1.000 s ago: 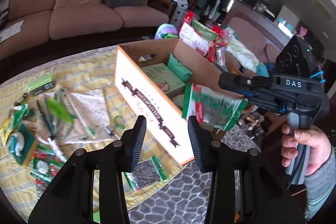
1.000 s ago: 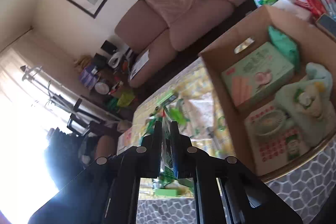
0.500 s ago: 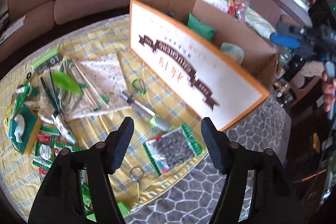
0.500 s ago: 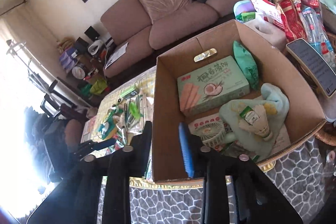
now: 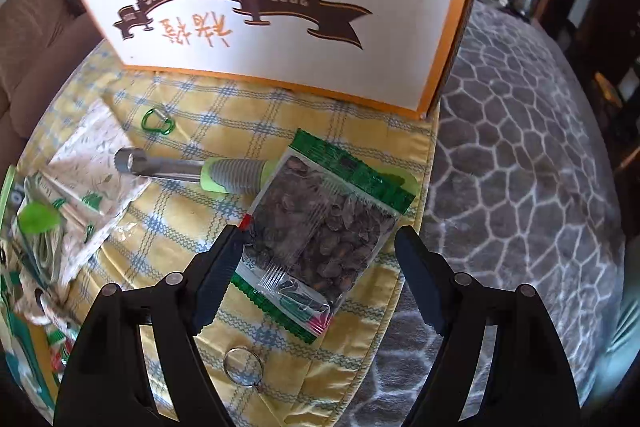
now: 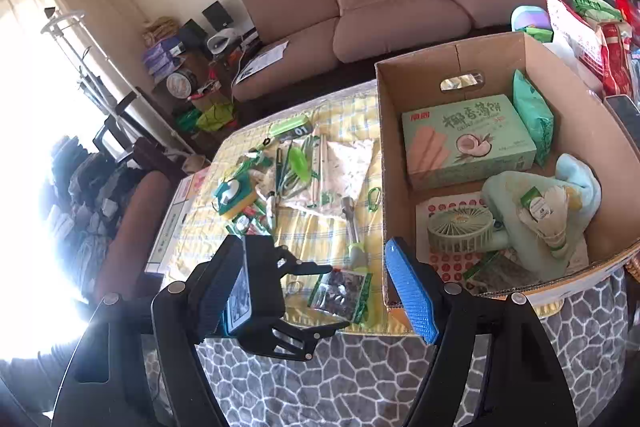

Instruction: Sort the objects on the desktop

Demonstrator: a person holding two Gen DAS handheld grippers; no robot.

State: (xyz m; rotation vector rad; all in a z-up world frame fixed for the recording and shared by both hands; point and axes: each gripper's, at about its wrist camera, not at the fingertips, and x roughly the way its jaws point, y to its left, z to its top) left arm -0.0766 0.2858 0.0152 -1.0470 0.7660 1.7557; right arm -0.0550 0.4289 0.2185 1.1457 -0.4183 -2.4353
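Note:
A clear packet of dark seeds (image 5: 320,227) with green ends lies flat on the yellow checked cloth (image 5: 280,115), near the table's front edge. My left gripper (image 5: 318,259) hangs just over it with its jaws opening; the packet lies between the fingers and the pads do not press on it. The right wrist view shows the same left gripper (image 6: 338,297) over the packet (image 6: 342,293). My right gripper (image 6: 320,283) is higher, jaws opening, nothing between them. The cardboard box (image 6: 380,147) holds a biscuit carton, a fan, a towel and a green packet (image 6: 492,267).
Beside the seed packet lie a metal corer (image 5: 192,169) with a grey-green handle, a green carabiner (image 5: 158,121) and a keyring (image 5: 242,367). The box's printed wall (image 5: 280,39) stands right behind. Several green items crowd the cloth's left (image 6: 272,171). A sofa (image 6: 380,7) stands behind.
My left gripper has dropped from beside the box down to the seed packet and its jaws have widened. My right gripper has opened, letting go of the green packet it held.

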